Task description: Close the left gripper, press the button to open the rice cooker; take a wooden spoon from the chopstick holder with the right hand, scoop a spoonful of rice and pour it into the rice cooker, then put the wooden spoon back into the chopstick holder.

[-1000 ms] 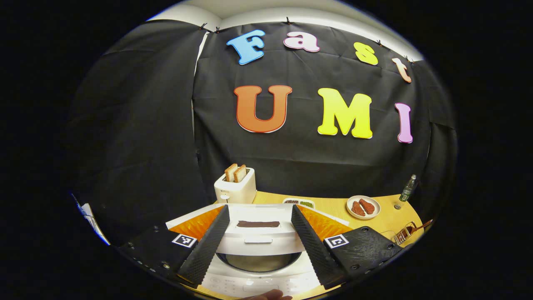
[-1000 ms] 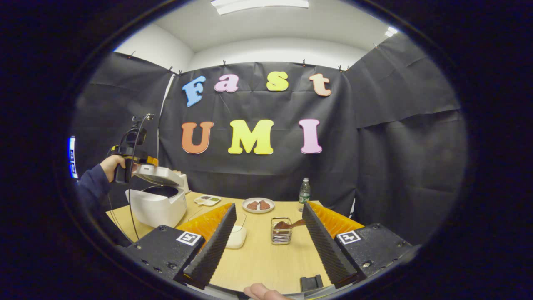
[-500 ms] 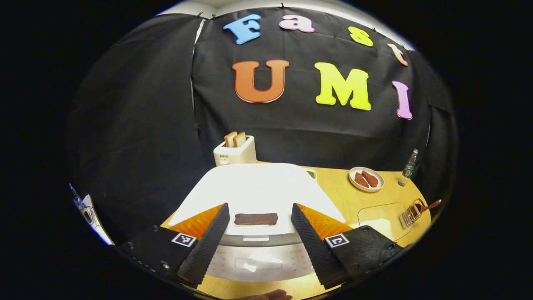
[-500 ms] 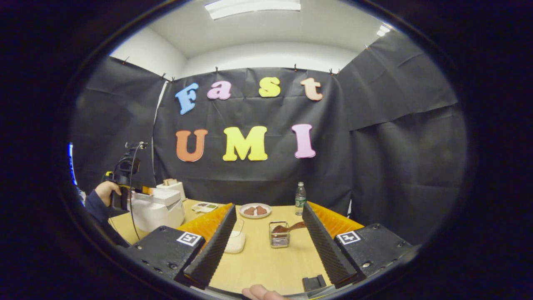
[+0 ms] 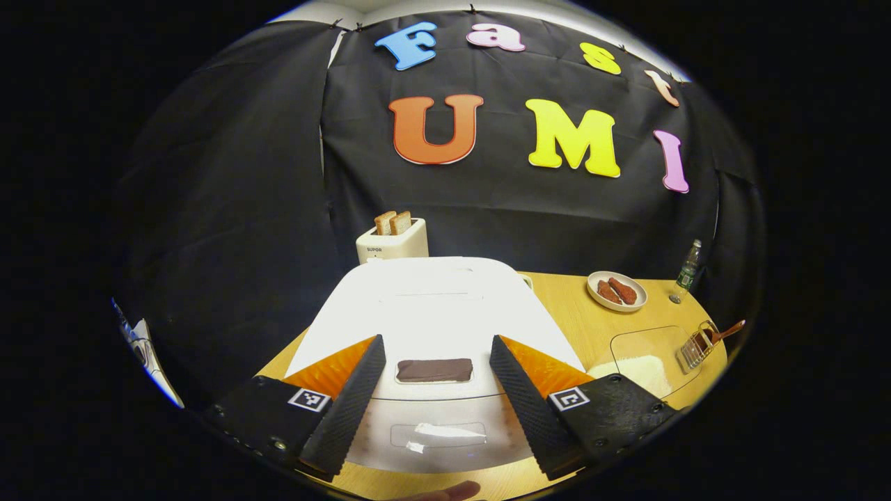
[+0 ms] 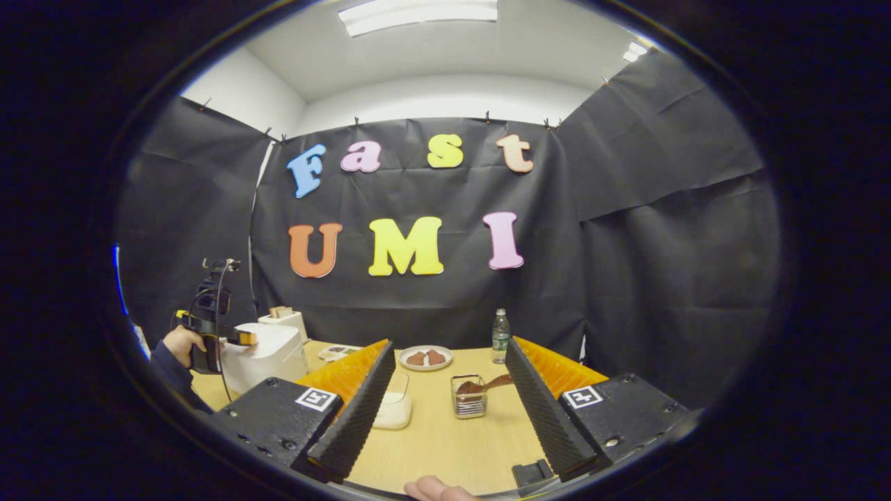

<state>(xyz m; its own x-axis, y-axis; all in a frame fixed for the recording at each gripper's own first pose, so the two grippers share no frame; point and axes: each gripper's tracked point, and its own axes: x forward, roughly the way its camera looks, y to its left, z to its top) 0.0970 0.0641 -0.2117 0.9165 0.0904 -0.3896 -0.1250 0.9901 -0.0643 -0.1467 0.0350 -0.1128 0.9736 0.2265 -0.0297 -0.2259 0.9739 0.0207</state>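
The white rice cooker [image 5: 431,306] stands with its lid down, a dark panel [image 5: 434,369] near the lid's front. My left gripper [image 5: 436,341] is open, its fingers straddling that panel just above the lid. In the right gripper view the cooker [image 6: 268,351] sits at the table's left, with a hand holding the left gripper [image 6: 209,334] against its top. My right gripper [image 6: 450,344] hangs open over the table, nothing between its fingers. Ahead of it a wire chopstick holder [image 6: 469,400] holds the wooden spoon [image 6: 491,383]. A clear container of rice [image 6: 395,407] stands to the holder's left.
A toaster [image 5: 391,240] with two slices stands behind the cooker. A plate of brown food [image 5: 617,291] and a bottle [image 5: 688,263] sit at the back right. The rice container [image 5: 640,358] and holder [image 5: 696,344] lie right of the cooker. A small divided dish [image 6: 341,351] sits beside the cooker.
The cooker's lid has swung down from open to shut, with my left gripper following it down. The right gripper has shifted only slightly and stays open.
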